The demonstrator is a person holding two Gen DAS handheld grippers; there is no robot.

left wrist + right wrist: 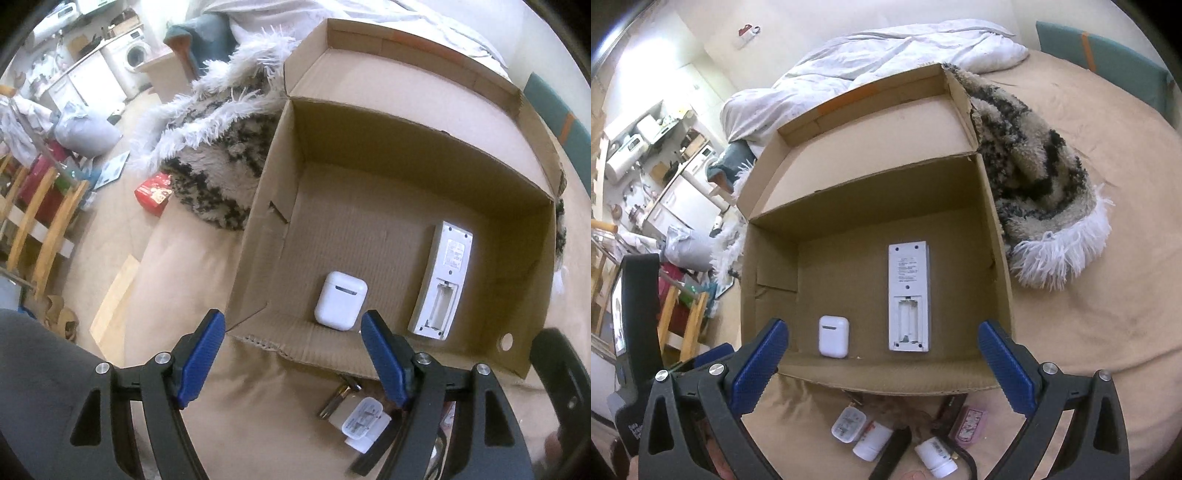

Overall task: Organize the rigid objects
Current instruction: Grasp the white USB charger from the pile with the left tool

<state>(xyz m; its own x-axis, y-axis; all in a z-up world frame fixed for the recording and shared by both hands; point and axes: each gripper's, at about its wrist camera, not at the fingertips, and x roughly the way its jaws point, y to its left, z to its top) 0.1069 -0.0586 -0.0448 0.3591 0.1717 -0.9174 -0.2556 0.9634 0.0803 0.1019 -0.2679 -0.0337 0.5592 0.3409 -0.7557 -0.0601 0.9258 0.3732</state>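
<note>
- Brown cardboard box [993,229] sits open on a bed covered with a tan sheet [1100,332], its lid flap folded back toward a rumpled white duvet [886,51].
- On the box floor lie a white earbud case [833,336] near the front wall and, to its right and apart from it, a white remote [908,295] lying face down with its battery bay uncovered.
- The left tongs [291,332] hang spread wide over the box's near left corner, holding nothing; the earbud case [340,300] shows between the blue pads.
- The right tongs [882,343] also gape wide and hold nothing, poised above the front wall of the box.
- On the sheet in front of the box lies a cluster of small items: a white charger plug [848,426], two small white bottles [872,441] [935,456], a black bar-shaped object [892,454] and a pinkish patterned case [969,424].
- A shaggy black-and-beige throw with white fringe [1034,192] lies bunched against the right side of the box.
</note>
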